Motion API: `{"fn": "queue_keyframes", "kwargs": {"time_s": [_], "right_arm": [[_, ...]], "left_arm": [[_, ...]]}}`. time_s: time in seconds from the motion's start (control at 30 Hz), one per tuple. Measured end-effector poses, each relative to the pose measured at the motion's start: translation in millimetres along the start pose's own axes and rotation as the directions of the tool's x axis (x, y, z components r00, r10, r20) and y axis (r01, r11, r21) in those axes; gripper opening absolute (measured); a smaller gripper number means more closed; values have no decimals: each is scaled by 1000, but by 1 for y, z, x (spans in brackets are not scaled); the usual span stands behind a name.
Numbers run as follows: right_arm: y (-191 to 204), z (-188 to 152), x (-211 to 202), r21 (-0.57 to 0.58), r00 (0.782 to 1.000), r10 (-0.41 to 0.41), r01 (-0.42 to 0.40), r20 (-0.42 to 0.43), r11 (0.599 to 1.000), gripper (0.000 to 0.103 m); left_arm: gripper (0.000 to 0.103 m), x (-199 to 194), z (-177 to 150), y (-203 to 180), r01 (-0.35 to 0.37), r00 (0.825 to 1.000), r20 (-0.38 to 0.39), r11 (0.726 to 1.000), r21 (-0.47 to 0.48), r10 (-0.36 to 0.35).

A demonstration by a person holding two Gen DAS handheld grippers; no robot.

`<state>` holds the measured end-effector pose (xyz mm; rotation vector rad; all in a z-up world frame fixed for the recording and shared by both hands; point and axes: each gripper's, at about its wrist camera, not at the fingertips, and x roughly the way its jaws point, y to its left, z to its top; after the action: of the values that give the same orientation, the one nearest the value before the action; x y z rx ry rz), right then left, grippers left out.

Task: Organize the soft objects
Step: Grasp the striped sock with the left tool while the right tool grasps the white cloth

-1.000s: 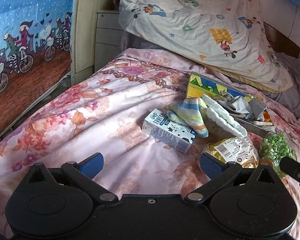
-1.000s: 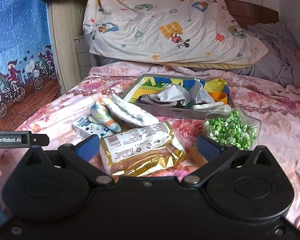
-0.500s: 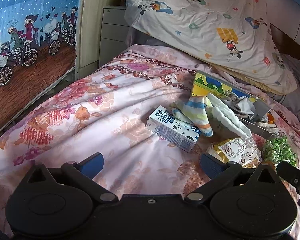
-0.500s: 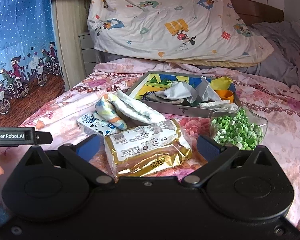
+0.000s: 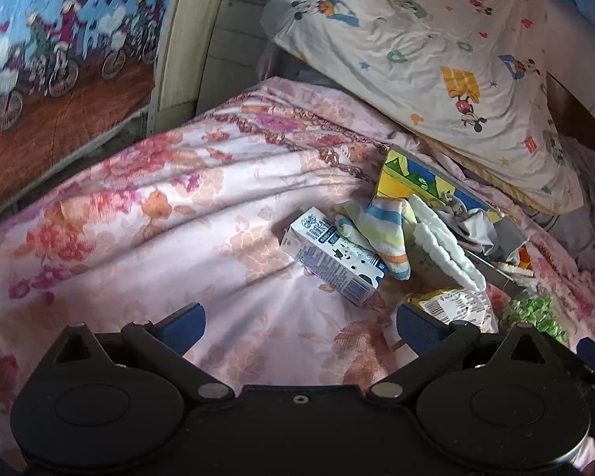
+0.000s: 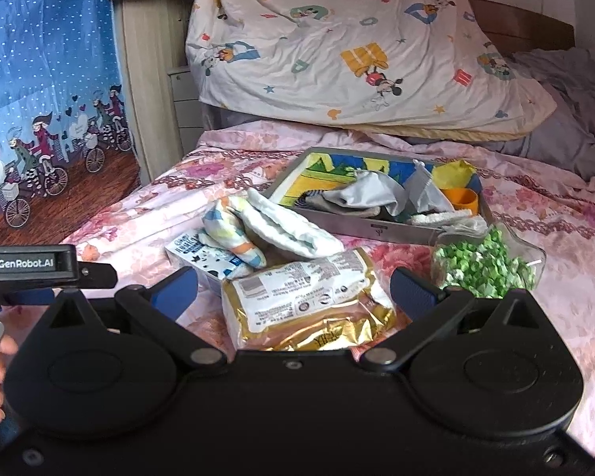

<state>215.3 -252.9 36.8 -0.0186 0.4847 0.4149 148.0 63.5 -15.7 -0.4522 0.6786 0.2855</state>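
Two grippers: left gripper (image 5: 299, 323) and right gripper (image 6: 293, 287), jaws wide, holding nothing
Striped sock (image 6: 234, 234): on bedspread (image 5: 158, 218), draped over milk carton (image 5: 333, 265)
White sock (image 6: 293, 226): touching striped sock, just beside tray (image 6: 377, 230)
Snack bag (image 6: 309, 301): between right gripper's fingers, untouched
Green-star jar (image 6: 484, 265): beside tray

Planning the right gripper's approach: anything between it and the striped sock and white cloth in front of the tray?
Yes. The gold snack packet lies between the open right gripper and the striped sock and white cloth. The milk carton sits under the sock's left end. From there to the tray nothing visible intervenes.
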Motion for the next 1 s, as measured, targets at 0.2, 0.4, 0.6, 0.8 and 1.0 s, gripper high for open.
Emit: {"fn": "queue_keyframes", "kwargs": {"time_s": [0.2, 0.4, 0.6, 0.8, 1.0], "right_arm": [[-1, 12, 3, -19, 999, 34, -34, -6, 999, 102], [-4, 27, 14, -61, 1000, 19, -18, 9, 998, 102], [-7, 35, 30, -93, 1000, 12, -12, 1, 996, 102], [-11, 38, 51, -151, 1000, 13, -17, -26, 988, 102], [-9, 40, 80, -199, 1000, 16, -20, -23, 980, 102]], "left_arm": [[102, 2, 6, 7, 6, 999, -38, 996, -91, -9], [102, 5, 21, -5, 9, 999, -32, 999, -46, -10], [102, 22, 37, -16, 1, 999, -53, 1000, -30, -3], [102, 51, 58, -23, -4, 996, -94, 997, -81, -4], [102, 86, 74, -29, 31, 993, -105, 990, -135, -45]]}}
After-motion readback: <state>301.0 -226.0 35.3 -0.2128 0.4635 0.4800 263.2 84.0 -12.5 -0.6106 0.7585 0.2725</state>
